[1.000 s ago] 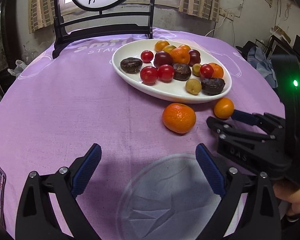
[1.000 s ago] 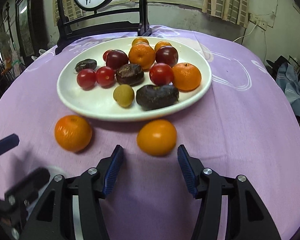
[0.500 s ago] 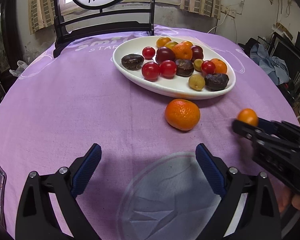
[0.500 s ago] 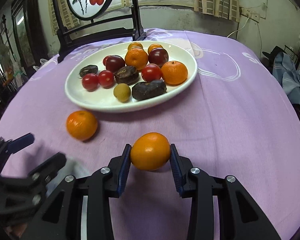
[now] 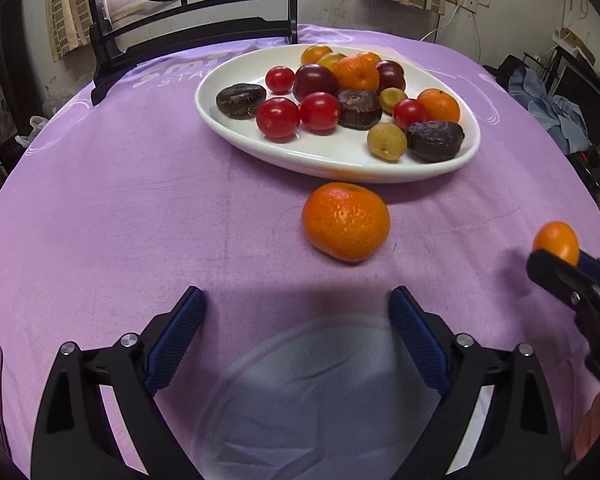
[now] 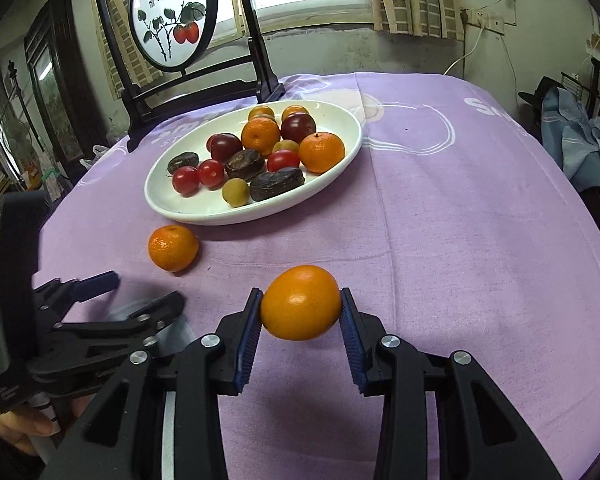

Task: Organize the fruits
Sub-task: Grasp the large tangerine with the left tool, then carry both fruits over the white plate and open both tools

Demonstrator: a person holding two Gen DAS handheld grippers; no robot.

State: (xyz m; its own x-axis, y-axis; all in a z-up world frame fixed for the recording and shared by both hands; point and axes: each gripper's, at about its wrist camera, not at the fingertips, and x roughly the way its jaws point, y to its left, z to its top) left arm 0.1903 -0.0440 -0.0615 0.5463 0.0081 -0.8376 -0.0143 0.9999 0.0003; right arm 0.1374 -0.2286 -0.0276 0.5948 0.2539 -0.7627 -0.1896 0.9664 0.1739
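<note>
The right gripper pinches a smooth orange above the tablecloth's near edge; the left gripper hangs spread, empty. Carry it level and release low, clear of the mandarin beside the white plate.

Fruit plate at the far side of my desk.
One mandarin lies just before the plate; my left hand-held gripper sits nearer, the framed screen behind.

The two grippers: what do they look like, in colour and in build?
Both look alike. The left gripper and the right gripper have matte black frames with triangular cut-outs, silver round screws at the joints, and blue ribbed pads on the inner sides of the fingers. No cables show. A bare hand holds the left one.
</note>
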